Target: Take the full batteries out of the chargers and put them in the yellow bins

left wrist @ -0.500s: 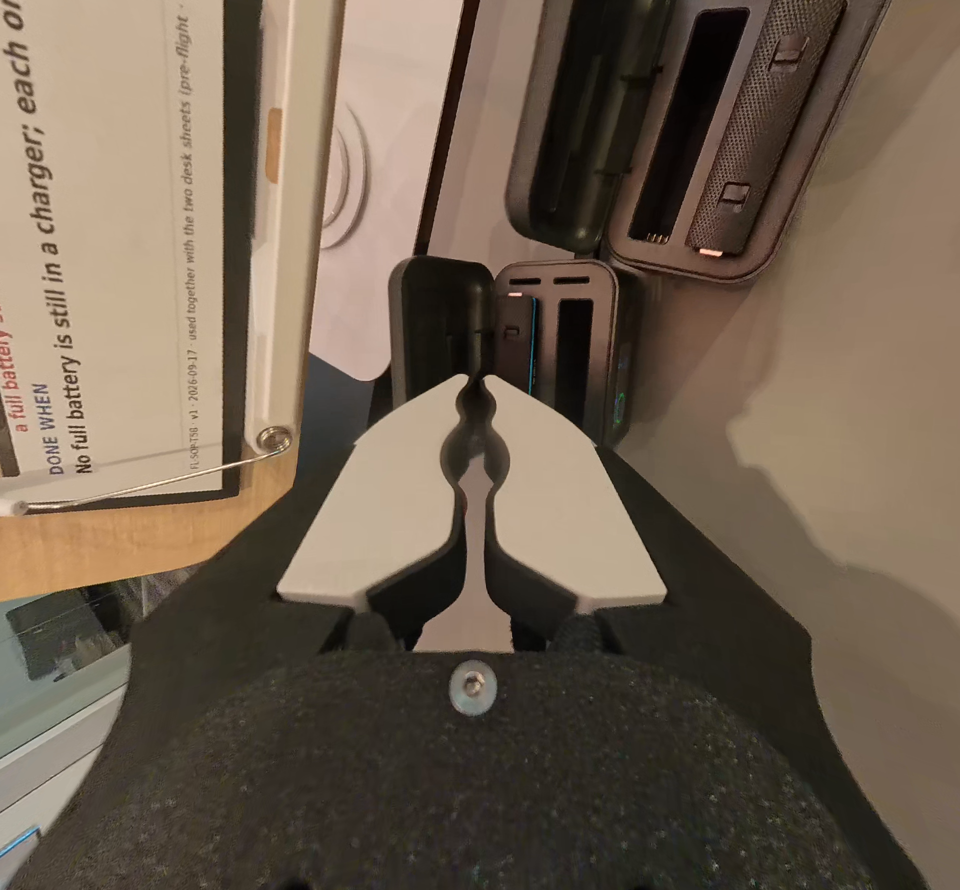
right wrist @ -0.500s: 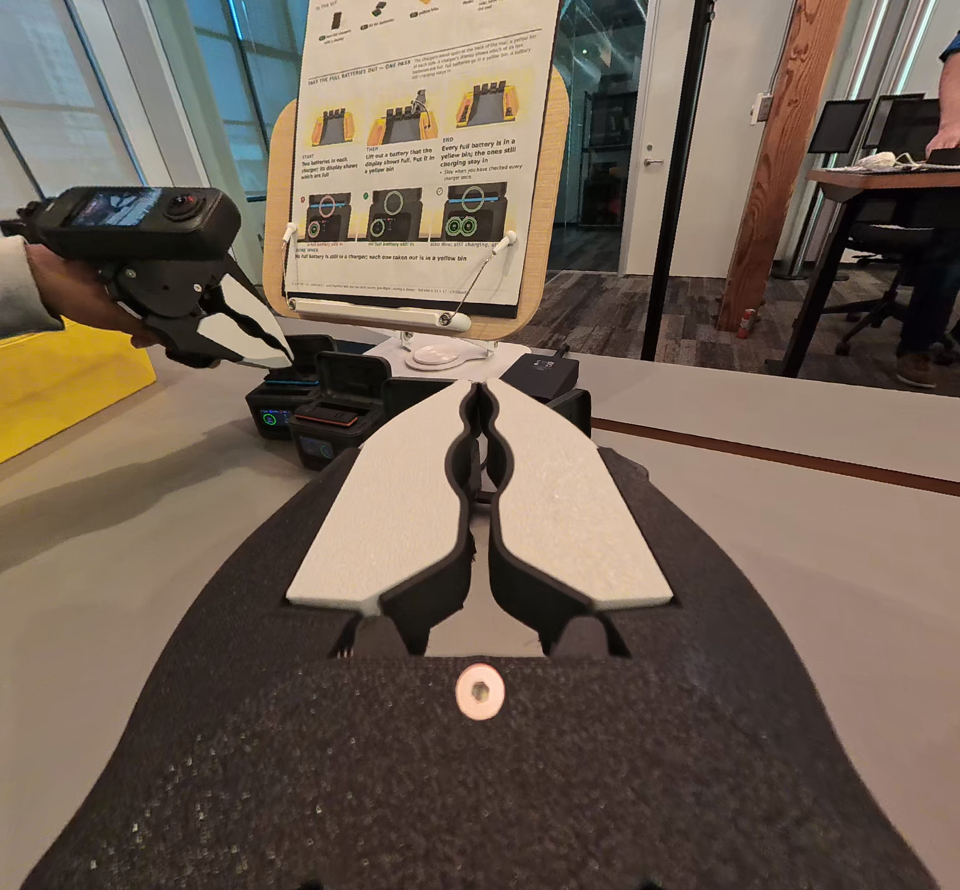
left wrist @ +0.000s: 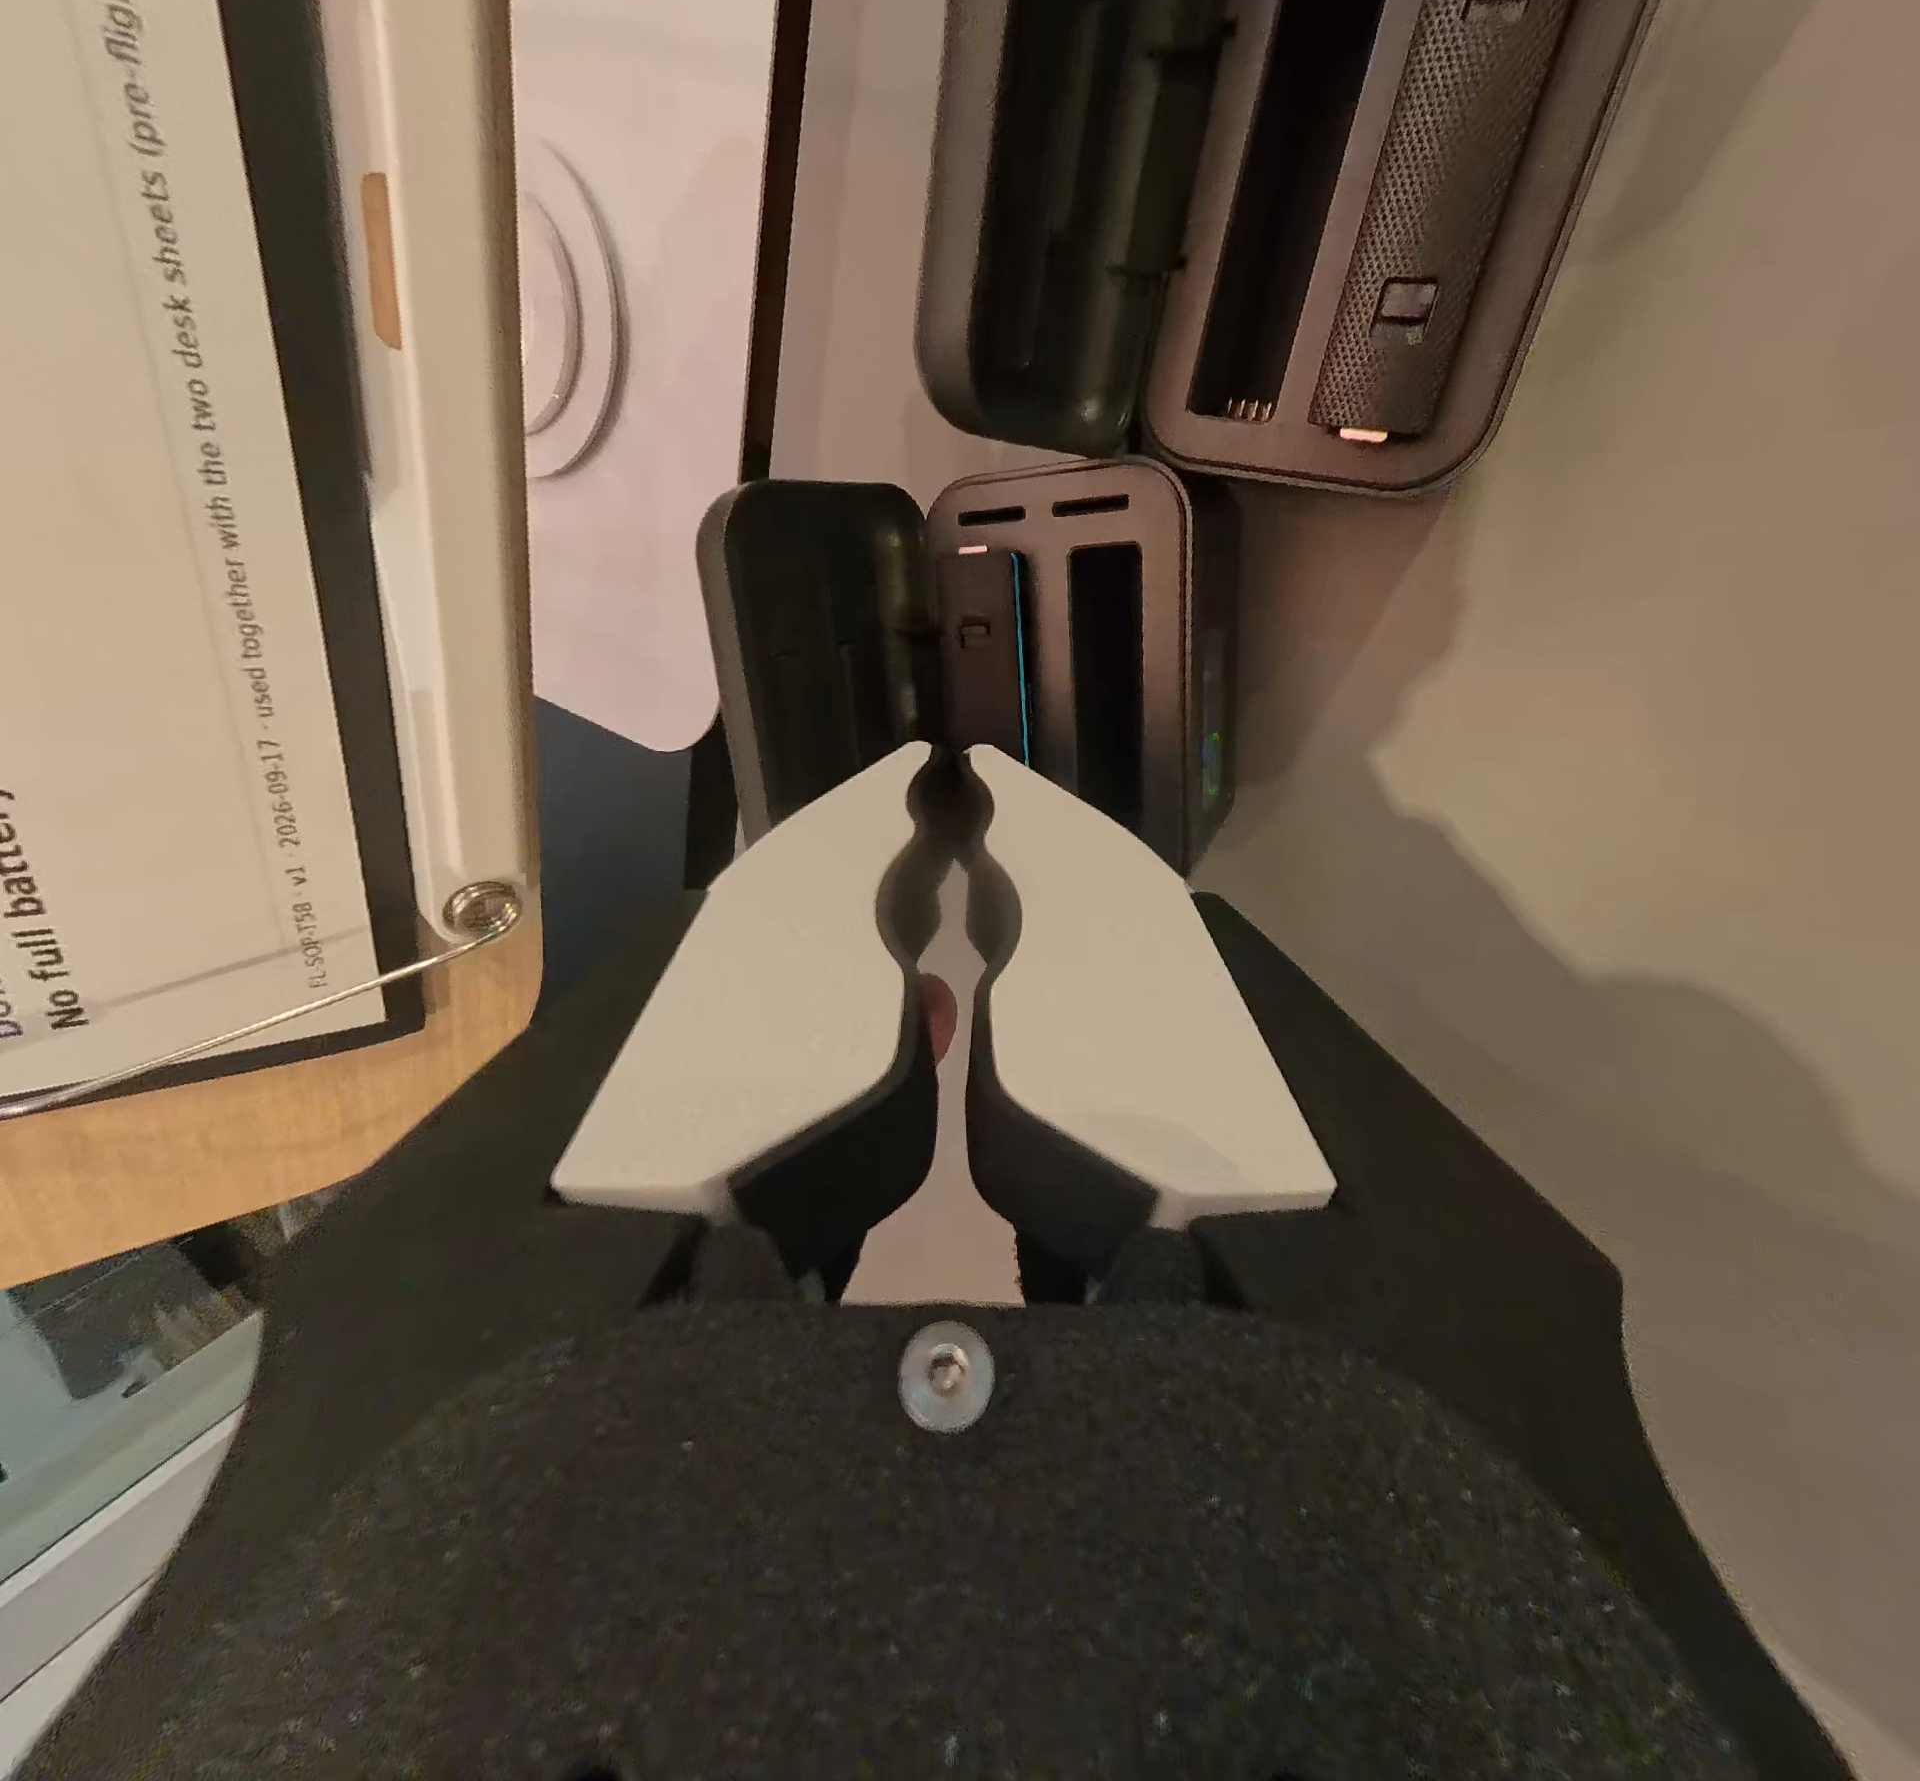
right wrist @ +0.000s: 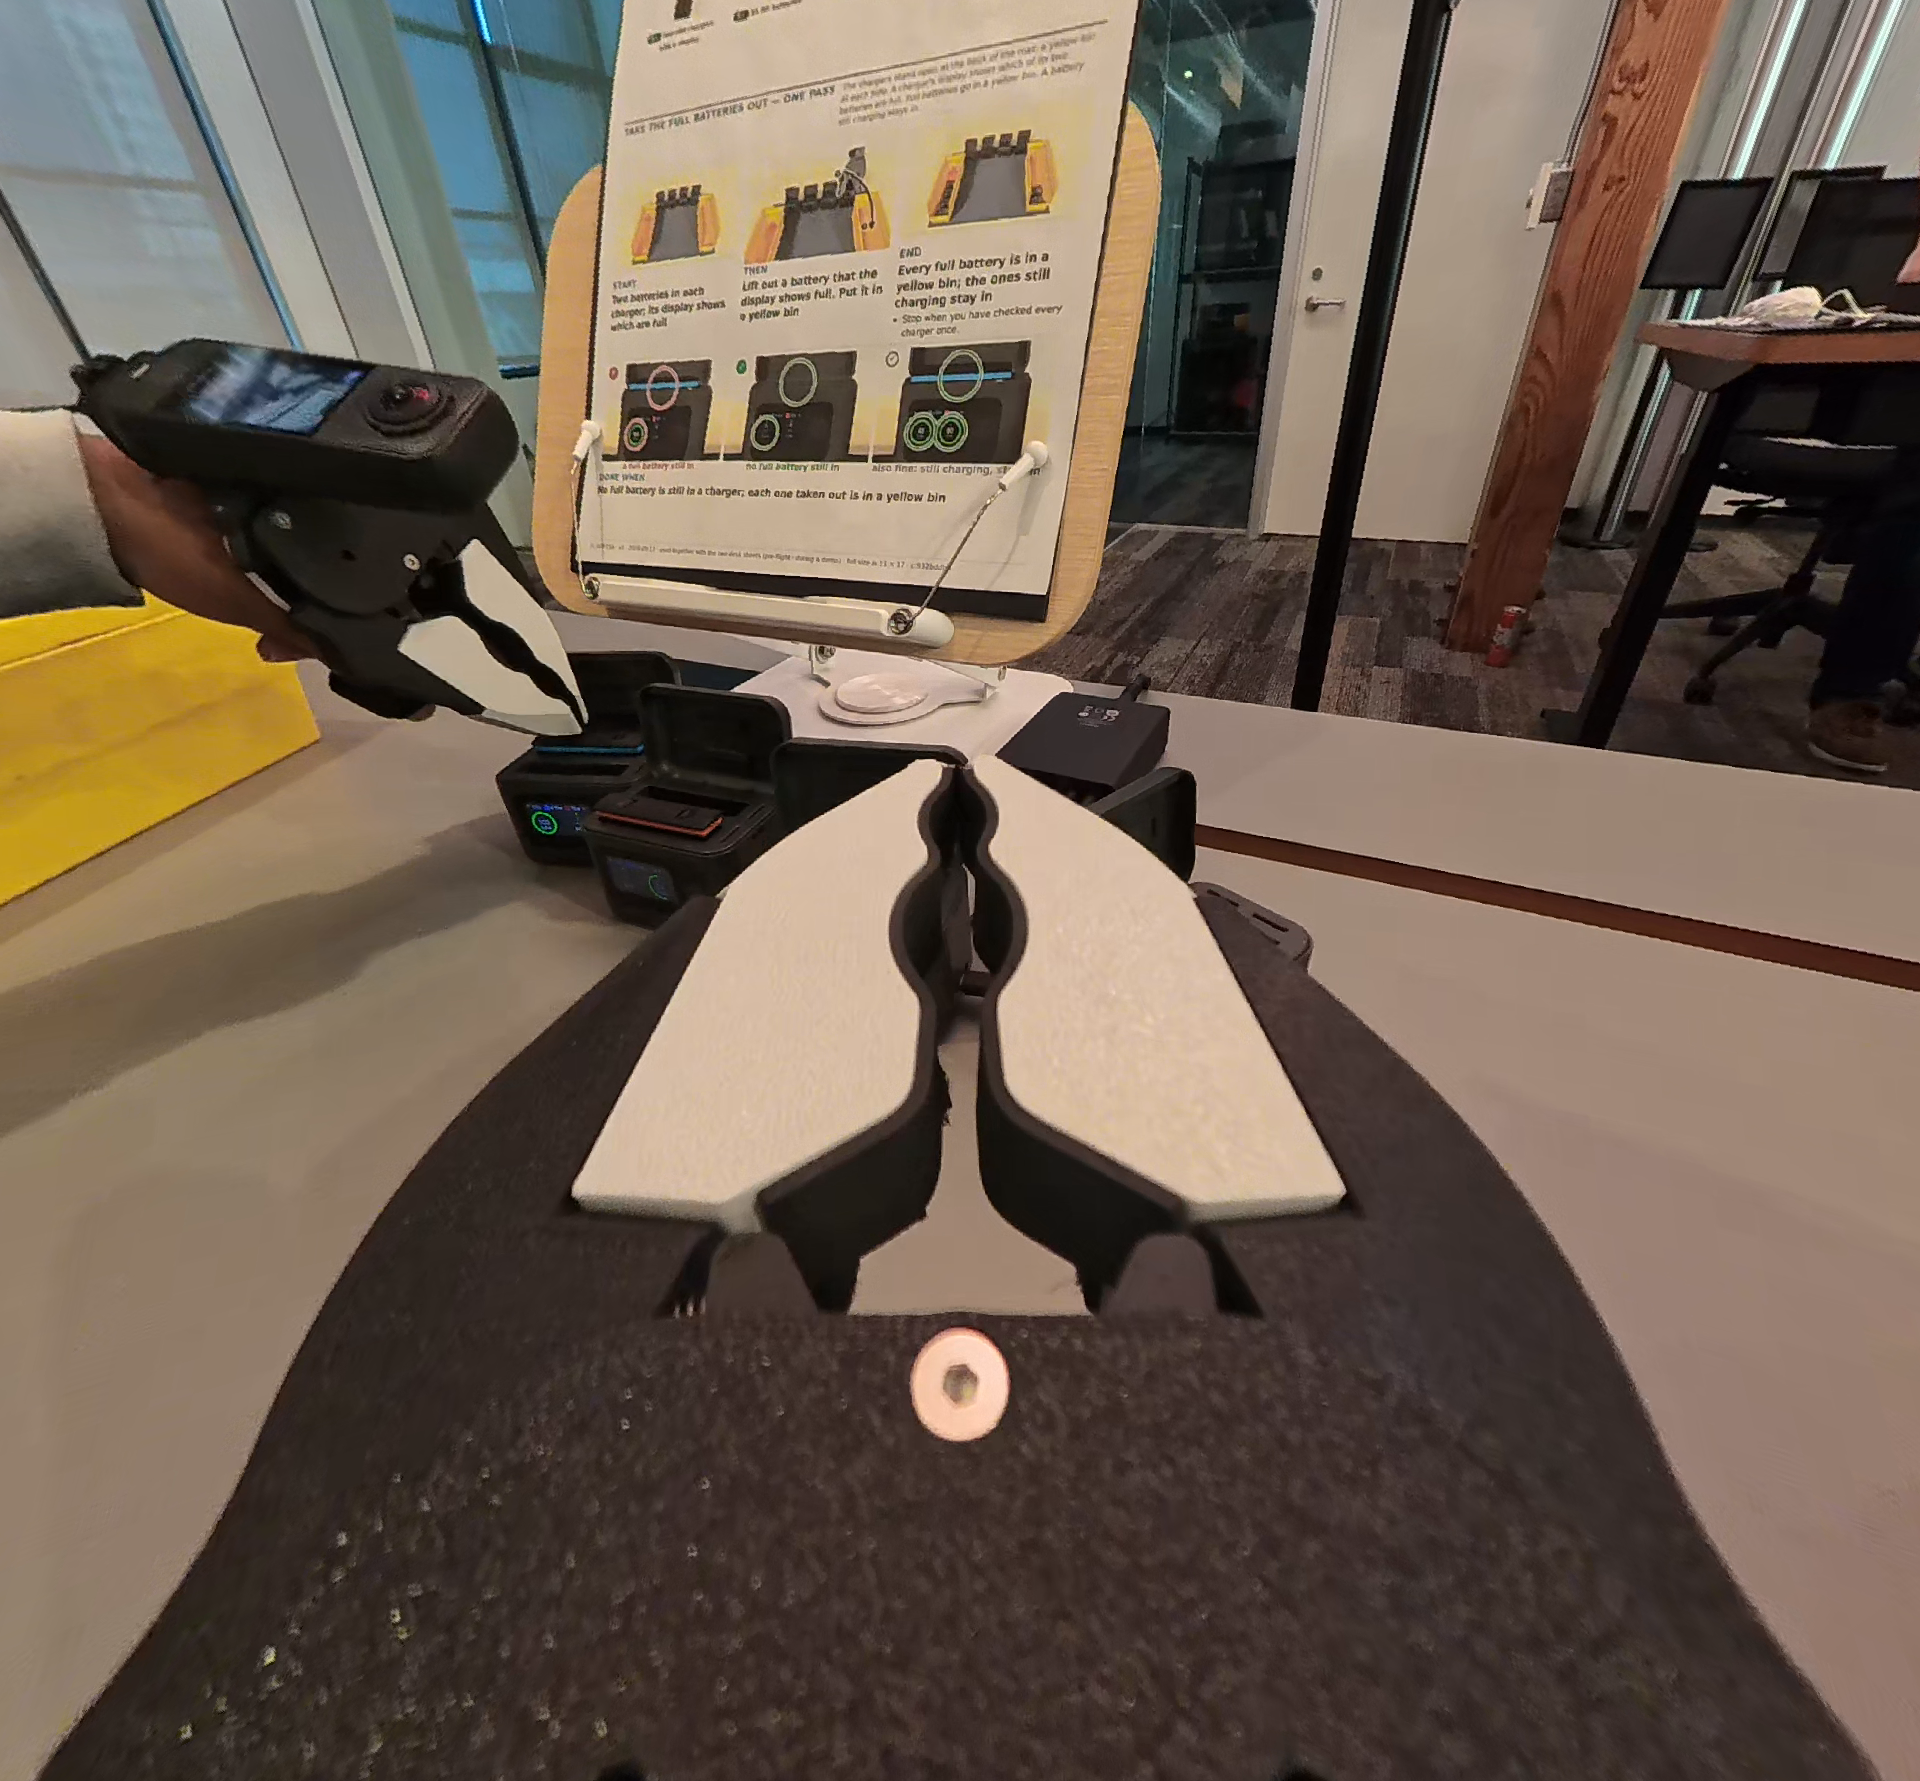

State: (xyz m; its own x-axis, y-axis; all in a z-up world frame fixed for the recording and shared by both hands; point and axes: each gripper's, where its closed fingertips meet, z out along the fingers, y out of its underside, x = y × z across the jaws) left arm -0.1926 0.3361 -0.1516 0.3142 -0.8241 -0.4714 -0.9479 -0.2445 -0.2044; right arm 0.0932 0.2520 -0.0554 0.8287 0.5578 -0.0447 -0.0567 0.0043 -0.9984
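My left gripper (left wrist: 948, 752), tips nearly pressed together, sits right above the blue-edged battery (left wrist: 982, 653) standing in the far-left charger (right wrist: 566, 796). Right gripper (right wrist: 957, 775), also closed and empty, waits farther off; yellow bin (right wrist: 135, 723) lies left

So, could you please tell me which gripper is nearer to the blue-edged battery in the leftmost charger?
Left. The left gripper has its tips right at the blue-edged battery; whether it grips is unclear. The right gripper hangs shut, farther off to the battery's right.
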